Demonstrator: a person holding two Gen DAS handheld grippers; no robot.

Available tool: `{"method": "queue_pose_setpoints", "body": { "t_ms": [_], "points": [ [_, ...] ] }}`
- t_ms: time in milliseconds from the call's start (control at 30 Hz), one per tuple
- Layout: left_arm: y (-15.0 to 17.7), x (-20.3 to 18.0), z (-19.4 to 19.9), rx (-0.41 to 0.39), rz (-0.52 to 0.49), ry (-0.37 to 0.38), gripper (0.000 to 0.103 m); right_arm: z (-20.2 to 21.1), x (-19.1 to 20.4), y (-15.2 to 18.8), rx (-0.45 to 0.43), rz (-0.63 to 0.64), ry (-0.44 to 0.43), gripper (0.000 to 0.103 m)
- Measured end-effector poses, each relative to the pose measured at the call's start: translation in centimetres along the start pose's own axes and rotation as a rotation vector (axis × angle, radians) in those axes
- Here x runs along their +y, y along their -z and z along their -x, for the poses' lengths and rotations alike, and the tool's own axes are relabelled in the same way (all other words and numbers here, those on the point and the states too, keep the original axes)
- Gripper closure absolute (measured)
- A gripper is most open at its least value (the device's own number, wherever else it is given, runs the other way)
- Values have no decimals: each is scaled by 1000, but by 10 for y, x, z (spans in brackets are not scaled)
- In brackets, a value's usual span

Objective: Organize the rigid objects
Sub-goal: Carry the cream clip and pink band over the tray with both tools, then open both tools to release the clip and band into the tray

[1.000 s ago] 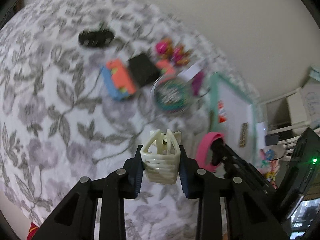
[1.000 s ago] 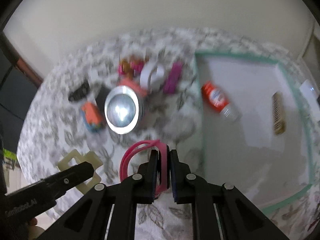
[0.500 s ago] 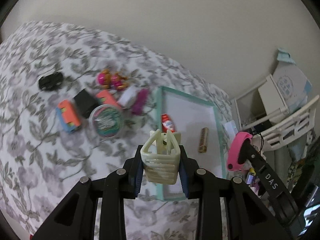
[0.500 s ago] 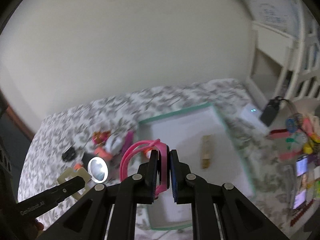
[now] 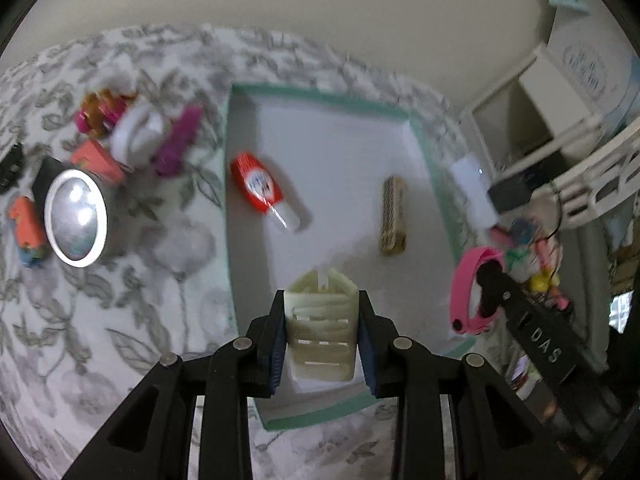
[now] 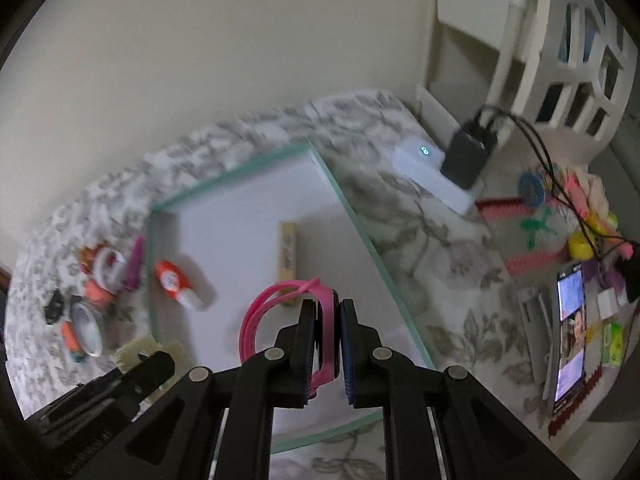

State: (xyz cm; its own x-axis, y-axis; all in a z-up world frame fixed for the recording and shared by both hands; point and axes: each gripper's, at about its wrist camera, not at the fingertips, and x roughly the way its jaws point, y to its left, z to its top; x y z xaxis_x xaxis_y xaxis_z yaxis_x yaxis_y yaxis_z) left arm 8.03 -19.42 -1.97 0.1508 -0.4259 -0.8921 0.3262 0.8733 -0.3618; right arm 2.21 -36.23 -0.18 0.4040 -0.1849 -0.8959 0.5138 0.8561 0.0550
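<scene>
left gripper (image 5: 322,332): clamped on a cream clip (image 5: 320,328), above the tray's near end
right gripper (image 6: 325,344): clamped on a pink band (image 6: 280,312), above the tray
tray (image 5: 320,96): on the floral bench (image 5: 120,280); holds a red bottle (image 5: 260,186) and a comb (image 5: 393,216), well apart
</scene>
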Motion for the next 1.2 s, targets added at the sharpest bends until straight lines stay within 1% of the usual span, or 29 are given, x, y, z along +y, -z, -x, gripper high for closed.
{"method": "queue_pose_setpoints", "body": {
  "t_ms": [133,300,467,667,700,733,767,800,833,867,967,1033,1133,1167,1200],
  "points": [
    [3,-4,-15,27,-19,-12,70,-20,-3,10,63,27,62,90],
    [6,-7,-22,47,-39,-33,70,-45,0,21,136,53,79,90],
    [9,-4,-31,83,-34,-42,70,-53,3,28,162,69,86,90],
    [6,-11,-32,77,-51,-58,70,-53,1,28,165,54,85,90],
    [5,-11,-32,74,-50,-56,68,-53,1,27,165,53,86,90],
    [5,-11,-30,70,-48,-53,65,-53,1,27,165,54,87,89],
    [5,-10,-28,64,-47,-50,62,-52,1,27,165,55,88,85],
    [4,-10,-27,59,-44,-48,54,-51,1,28,165,55,88,82],
    [3,-10,-25,53,-42,-46,48,-53,0,26,164,54,88,80],
    [3,-9,-23,48,-39,-44,47,-52,0,26,161,51,86,78],
    [1,-8,-16,29,-32,-36,46,-45,-1,23,145,47,82,77],
    [-1,-6,-11,16,-26,-29,41,-40,-1,20,128,48,86,77],
    [-5,-2,1,-22,-13,-18,38,-28,-3,15,94,36,78,76],
    [-7,-1,3,-30,-10,-16,37,-23,-3,13,79,28,69,70],
    [-9,1,7,-44,-5,-13,37,-20,-4,11,69,21,61,60]
  ]
}}
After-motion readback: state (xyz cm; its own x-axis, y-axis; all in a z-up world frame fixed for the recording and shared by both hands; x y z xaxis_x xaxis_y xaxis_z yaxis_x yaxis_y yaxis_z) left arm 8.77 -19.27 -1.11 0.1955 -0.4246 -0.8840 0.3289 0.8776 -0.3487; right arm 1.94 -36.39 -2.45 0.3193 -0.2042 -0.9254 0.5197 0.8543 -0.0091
